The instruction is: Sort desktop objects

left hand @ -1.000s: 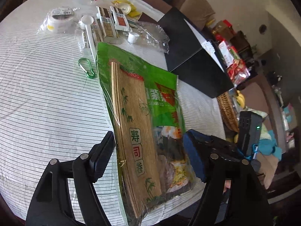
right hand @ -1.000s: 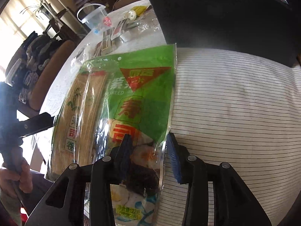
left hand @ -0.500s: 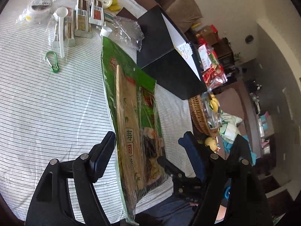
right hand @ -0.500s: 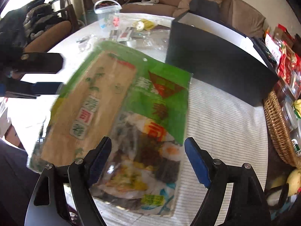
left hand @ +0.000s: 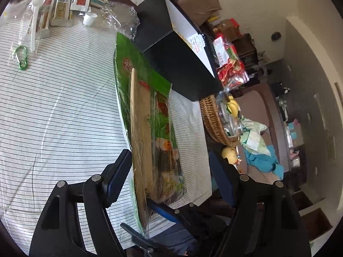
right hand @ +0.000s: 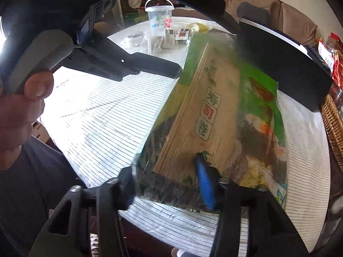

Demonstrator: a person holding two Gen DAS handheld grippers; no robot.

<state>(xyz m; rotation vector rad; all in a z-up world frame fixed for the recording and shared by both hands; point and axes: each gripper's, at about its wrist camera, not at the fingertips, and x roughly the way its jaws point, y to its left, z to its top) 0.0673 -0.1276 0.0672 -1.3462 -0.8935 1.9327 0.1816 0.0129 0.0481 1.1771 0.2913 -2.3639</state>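
A round table under a striped cloth fills the scene, with a sofa far behind it and a cluttered room off to the right. A black box stands open on the table's right side, with a wicker basket just beyond the edge. The sushi pack, a green bag with a bamboo mat inside, is tilted up on edge over the near part of the table, its far end towards the box. The right gripper has just been closing its jaws and now holds the pack's near end between them. The left gripper has its jaws wide either side of the pack; whether its left pad touches cannot be told. Far left lie sachets, a white scoop and a green carabiner. The step in hand looks like carrying the pack to the box; the next move calls for a firm hold and a swing right, over the box's rim.
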